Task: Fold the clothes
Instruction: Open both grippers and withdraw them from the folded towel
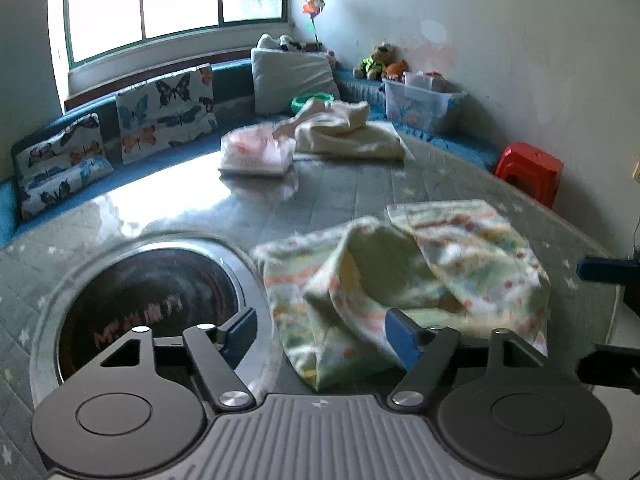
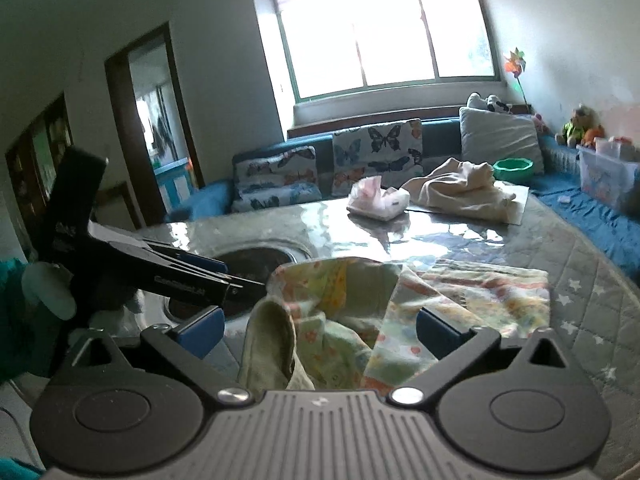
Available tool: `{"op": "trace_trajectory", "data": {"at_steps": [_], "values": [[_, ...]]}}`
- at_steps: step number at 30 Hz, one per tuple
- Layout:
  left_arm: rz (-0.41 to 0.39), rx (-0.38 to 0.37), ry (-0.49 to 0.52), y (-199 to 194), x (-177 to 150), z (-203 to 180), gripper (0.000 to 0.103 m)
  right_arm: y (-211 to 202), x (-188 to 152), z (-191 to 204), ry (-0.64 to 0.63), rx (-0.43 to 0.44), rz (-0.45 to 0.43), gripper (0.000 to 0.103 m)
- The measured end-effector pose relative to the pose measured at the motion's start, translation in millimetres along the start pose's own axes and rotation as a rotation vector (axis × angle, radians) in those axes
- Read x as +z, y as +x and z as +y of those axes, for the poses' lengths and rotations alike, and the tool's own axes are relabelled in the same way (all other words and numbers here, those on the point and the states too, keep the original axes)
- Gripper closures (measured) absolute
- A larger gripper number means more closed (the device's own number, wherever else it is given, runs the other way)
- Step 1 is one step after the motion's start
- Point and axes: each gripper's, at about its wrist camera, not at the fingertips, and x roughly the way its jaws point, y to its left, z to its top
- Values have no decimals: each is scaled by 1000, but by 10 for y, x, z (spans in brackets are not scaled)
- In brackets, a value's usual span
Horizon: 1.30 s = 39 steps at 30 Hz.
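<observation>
A pale green patterned garment (image 1: 404,280) lies crumpled on the grey quilted table (image 1: 360,188), right in front of both grippers. My left gripper (image 1: 320,336) is open; its right finger touches the garment's near fold, its left finger is over a round burner recess (image 1: 152,304). In the right wrist view the same garment (image 2: 360,320) lies between the open fingers of my right gripper (image 2: 320,328), bunched up at its near edge. The left gripper (image 2: 188,276) shows there at the left, above the recess. A cream garment (image 1: 344,132) and a pink folded one (image 1: 256,152) lie at the table's far side.
A blue bench with butterfly cushions (image 1: 164,108) and a grey pillow (image 1: 292,76) runs behind the table. A clear plastic box (image 1: 420,104) and plush toys (image 1: 380,60) sit at the back right. A red stool (image 1: 528,168) stands at the right. A green bowl (image 2: 514,168) is beside the pillow.
</observation>
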Motion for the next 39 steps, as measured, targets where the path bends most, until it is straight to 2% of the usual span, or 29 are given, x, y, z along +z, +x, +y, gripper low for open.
{"op": "trace_trajectory", "data": {"at_steps": [2,7,9,11,14,16,26,29,31,33,37,38,39], "values": [[-14,9,-2,9,90,23,21,-20,53,-52,20,22,-15,0],[-37,27,15,101,307,35,13,15,200,-184,28,-22,-59,0],[-27,26,29,196,366,0,6,97,240,-267,46,-26,-36,0],[-11,19,42,307,416,-45,4,188,261,-342,61,-18,-8,0],[16,14,64,475,465,-115,0,364,276,-417,49,-58,33,0],[35,15,67,587,486,-148,0,493,288,-461,39,-77,77,0],[112,51,83,1011,508,-185,0,1025,283,-713,29,-96,168,0],[137,45,94,1113,502,-178,6,1182,290,-761,10,-105,200,1],[154,38,103,1180,497,-175,14,1275,294,-788,-2,-110,221,8],[172,28,110,1243,486,-173,28,1331,294,-803,-9,-111,238,11],[202,-15,109,1336,463,-146,48,1444,296,-832,-23,-113,271,22],[209,-24,109,1349,453,-144,55,1472,296,-839,-27,-114,280,24],[216,-32,109,1361,444,-142,66,1500,297,-847,-30,-114,288,28]]}}
